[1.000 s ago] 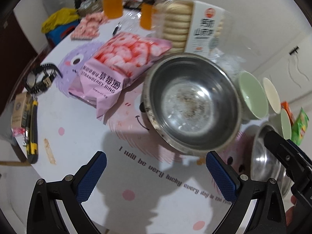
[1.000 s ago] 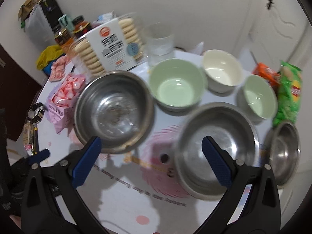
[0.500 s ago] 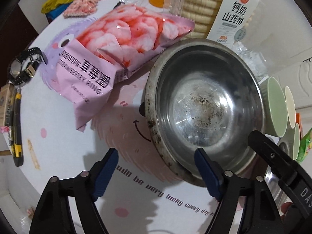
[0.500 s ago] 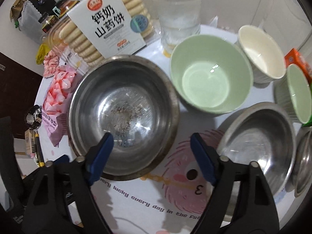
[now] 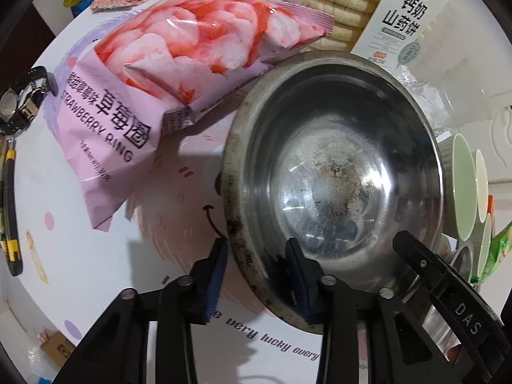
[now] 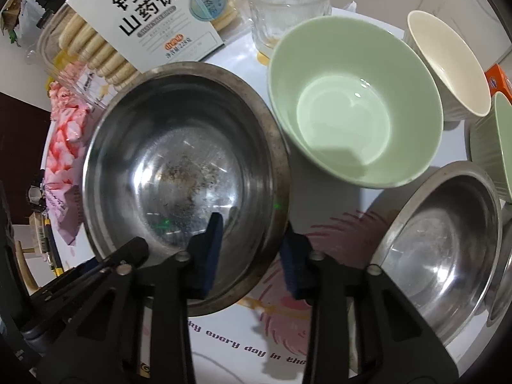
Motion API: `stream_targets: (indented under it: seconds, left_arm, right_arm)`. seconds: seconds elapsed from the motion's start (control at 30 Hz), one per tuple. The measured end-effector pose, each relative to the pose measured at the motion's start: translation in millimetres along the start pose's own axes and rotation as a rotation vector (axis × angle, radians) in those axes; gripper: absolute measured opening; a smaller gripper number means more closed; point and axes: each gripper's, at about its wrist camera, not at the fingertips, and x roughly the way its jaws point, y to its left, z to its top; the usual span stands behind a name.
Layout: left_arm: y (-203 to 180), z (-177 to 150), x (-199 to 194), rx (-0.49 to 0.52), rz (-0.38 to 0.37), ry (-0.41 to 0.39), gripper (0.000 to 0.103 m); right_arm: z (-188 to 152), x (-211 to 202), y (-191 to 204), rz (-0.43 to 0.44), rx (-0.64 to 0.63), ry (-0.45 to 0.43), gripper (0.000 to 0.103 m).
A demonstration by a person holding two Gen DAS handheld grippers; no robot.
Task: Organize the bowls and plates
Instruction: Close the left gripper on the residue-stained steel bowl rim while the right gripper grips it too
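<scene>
A large steel bowl [image 5: 336,172] with a speckled bottom sits on the white printed table; it also shows in the right wrist view [image 6: 182,169]. My left gripper [image 5: 256,259] is shut on its near-left rim, one pad outside, one inside. My right gripper [image 6: 252,240] is shut on its near-right rim the same way. A large green bowl [image 6: 352,102], a cream bowl [image 6: 448,60], a small green bowl [image 6: 496,147] and a second steel bowl [image 6: 441,246] stand to the right.
A pink strawberry-ring snack bag [image 5: 179,73] lies against the bowl's left side. A biscuit box [image 6: 144,16] and a glass [image 6: 284,9] stand behind. A watch [image 5: 19,99] and a cutter knife [image 5: 9,211] lie at the table's left edge.
Both grippers moved forward and down to the large steel bowl and closed from wide open onto its near rim, left and right.
</scene>
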Motion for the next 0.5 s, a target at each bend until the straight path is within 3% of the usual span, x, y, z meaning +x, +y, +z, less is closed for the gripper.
stream_targets:
  seconds: [0.1, 0.5]
  left_arm:
    - [-2.3, 1.8, 3.3, 0.005, -0.003, -0.01, 0.025]
    - [-5.2, -17.4, -12.8, 0.008, -0.029, -0.029, 0.019]
  right_arm:
    - [-0.1, 0.6, -5.0, 0.003, 0.005, 0.0, 0.018]
    - [-15.4, -11.8, -13.6, 0.031, 0.004, -0.011, 0.018]
